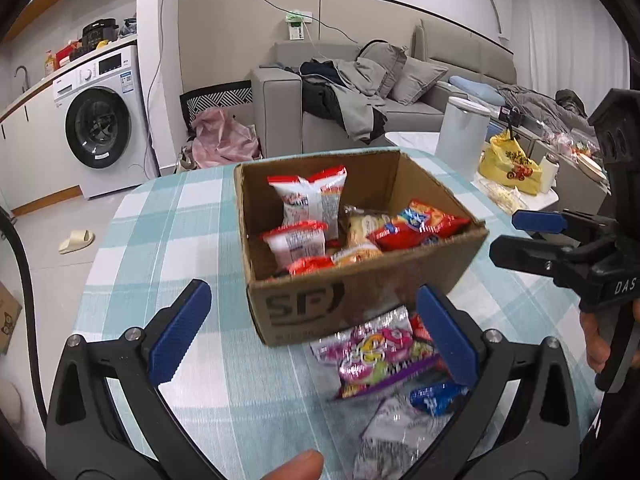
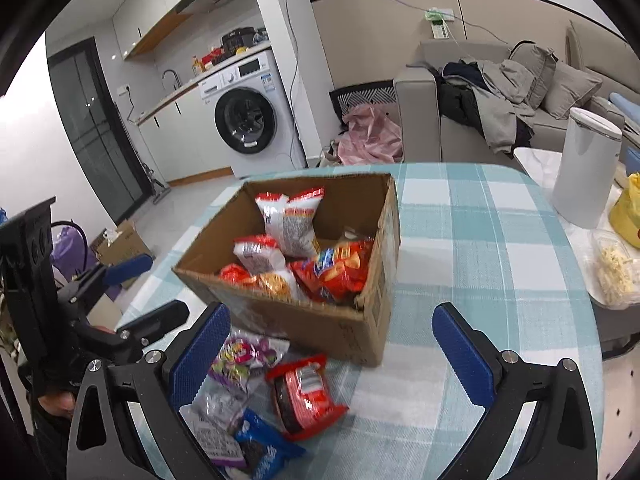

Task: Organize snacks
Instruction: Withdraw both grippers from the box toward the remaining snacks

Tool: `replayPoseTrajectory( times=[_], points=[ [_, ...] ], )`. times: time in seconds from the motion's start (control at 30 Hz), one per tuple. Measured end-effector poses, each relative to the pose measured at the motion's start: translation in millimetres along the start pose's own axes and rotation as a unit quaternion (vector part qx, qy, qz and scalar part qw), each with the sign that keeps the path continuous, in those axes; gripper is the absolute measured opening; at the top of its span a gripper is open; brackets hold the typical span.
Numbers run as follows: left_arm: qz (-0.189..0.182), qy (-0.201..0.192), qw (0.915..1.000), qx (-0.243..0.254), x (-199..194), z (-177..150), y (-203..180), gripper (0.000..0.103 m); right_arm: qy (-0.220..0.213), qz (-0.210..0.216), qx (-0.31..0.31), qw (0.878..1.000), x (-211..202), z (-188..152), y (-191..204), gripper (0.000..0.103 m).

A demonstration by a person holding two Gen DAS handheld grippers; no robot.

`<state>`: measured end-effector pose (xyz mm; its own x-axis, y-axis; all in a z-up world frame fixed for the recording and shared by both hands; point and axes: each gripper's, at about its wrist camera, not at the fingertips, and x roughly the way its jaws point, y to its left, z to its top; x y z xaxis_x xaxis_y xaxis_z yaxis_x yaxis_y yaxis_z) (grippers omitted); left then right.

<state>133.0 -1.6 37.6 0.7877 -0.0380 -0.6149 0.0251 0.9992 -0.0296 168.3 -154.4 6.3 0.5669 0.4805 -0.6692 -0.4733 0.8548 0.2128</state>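
An open cardboard box point(image 1: 320, 308) point(image 2: 320, 328) stands on the checked tablecloth and holds several red, white and orange snack packets point(image 1: 416, 226) point(image 2: 336, 270). Loose packets lie in front of the box: a pink and purple one point(image 1: 376, 352) point(image 2: 244, 356), a red one point(image 2: 306, 394), a blue one point(image 1: 434, 396) point(image 2: 264, 446) and a silvery one point(image 1: 390, 438) point(image 2: 214, 428). My left gripper point(image 1: 320, 332) is open and empty above the table by these packets. My right gripper point(image 2: 332, 352) is open and empty, also over the loose packets; it shows in the left wrist view point(image 1: 516, 236) at the right.
The round table point(image 2: 480, 240) has its edge close on the left and right. A white bin point(image 2: 586, 172), a yellow bag point(image 1: 508, 164) and a bag of food point(image 2: 612, 268) stand on a low table to the right. A sofa and a washing machine are behind.
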Motion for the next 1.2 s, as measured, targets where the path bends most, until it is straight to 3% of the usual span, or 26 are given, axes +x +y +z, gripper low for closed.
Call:
replayPoseTrajectory(
  times=[0.27,0.8,1.2],
  points=[
    [-0.002,0.012,0.9999,0.007,-7.0,-17.3,-0.3,0.102,0.032,-0.014,-0.012,0.999,11.5,-22.1,-2.0,0.103],
    [-0.003,0.06,0.9982,-0.002,24.4,-20.9,5.3,0.102,0.088,-0.03,-0.059,0.994,47.2,-41.4,7.3,0.103],
    [0.003,0.074,0.9972,-0.01,38.8,-23.7,11.9,0.102,0.124,-0.036,-0.083,0.988,79.1,-59.0,18.3,0.103]
  ],
)
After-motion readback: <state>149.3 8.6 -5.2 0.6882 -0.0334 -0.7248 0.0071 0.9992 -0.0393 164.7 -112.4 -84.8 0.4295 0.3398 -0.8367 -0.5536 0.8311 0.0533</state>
